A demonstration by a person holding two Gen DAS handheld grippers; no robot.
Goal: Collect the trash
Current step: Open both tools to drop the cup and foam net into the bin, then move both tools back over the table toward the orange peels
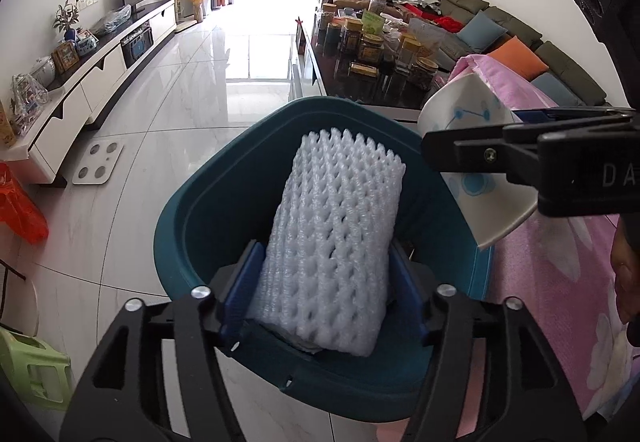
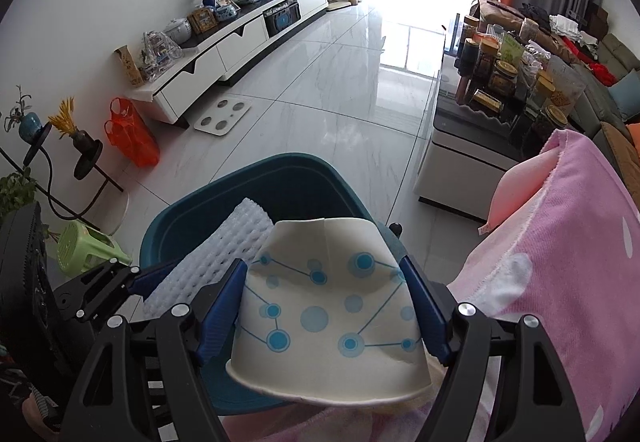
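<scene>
Trash bin (image 1: 224, 210) on floor, teal, open top, just beside pink-covered bed (image 1: 560, 282). Nothing released yet as far as visible; both pieces gripped, both drops pending. Bin bottom mostly hidden, prior contents unclear.

Foam net sleeve (image 1: 332, 234): largest piece, white mesh, clamped between blue pads of left gripper (image 1: 324, 282), far end hanging inside bin rim. Ready to release, by the look of it.

Paper cup (image 2: 332, 306): crushed, white with blue dot pattern, clamped sideways in right gripper (image 2: 328, 306). Sits at bin's right edge, over rim/bed boundary; likely needs small shift left before release.

Remaining trash elsewhere: cannot tell.
</scene>
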